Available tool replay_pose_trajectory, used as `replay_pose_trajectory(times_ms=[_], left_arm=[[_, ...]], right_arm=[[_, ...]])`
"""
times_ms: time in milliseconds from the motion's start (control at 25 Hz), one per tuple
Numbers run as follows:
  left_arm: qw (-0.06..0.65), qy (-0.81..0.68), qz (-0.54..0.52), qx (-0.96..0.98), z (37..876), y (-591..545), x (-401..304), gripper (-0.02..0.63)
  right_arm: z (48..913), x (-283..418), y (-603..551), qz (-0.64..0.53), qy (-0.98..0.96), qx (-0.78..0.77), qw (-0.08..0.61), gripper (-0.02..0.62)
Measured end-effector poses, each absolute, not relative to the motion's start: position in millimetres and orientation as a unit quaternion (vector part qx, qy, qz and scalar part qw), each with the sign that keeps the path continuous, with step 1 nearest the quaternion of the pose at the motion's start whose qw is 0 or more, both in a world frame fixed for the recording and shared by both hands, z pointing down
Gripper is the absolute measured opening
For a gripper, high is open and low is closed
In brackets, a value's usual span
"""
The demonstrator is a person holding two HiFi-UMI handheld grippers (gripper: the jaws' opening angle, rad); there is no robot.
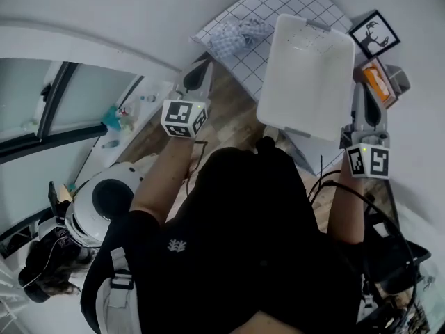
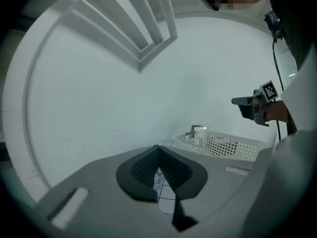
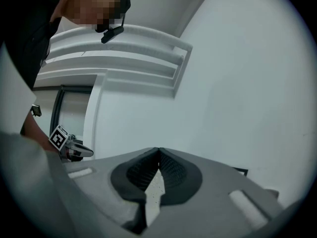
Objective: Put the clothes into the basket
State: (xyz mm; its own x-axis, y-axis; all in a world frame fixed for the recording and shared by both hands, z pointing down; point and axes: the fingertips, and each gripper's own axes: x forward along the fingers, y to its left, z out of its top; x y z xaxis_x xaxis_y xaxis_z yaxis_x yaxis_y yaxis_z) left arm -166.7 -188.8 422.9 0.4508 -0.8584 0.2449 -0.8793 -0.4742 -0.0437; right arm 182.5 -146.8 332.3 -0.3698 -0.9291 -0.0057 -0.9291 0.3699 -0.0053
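- The grid mat (image 1: 292, 2) lies on the floor ahead of me. The white basket (image 1: 306, 75) rests partly over it and looks empty.
- The clothes (image 1: 238, 35), a crumpled checked bundle, lie on the mat just beside the basket's left wall, not yet inside.
- The left claw (image 1: 201, 69) is pinched together with nothing in it. The right claw (image 1: 366, 92) is likewise closed and empty.
- I judge the pick comes first. I'd spread the left jaws before reaching, then bite the bundle's thick middle so no fold trails.
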Motion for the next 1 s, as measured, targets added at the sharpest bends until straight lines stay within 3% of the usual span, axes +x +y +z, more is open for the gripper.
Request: replay_pose_trajectory(times_ms=[320, 520, 840, 880, 1000], left_arm=[[0.060, -0.495, 0.119, 0.858, 449, -235, -161, 0.003], [0.064, -0.471, 0.130, 0.870, 484, -269, -160, 0.004], [0.016, -0.454, 0.150, 0.878, 524, -317, -150, 0.005], [0.014, -0.452, 0.161, 0.877, 532, -322, -151, 0.032], [0.027, -0.446, 0.185, 0.875, 557, -336, -155, 0.232]], right_arm=[[356, 176, -193, -0.031, 0.827, -0.562, -0.015, 0.000], [357, 172, -214, -0.046, 0.809, -0.585, 0.009, 0.000], [395, 165, -238, -0.062, 0.815, -0.574, -0.046, 0.000], [400, 167, -240, -0.068, 0.810, -0.580, -0.048, 0.000], [414, 165, -245, -0.080, 0.807, -0.583, -0.056, 0.000]])
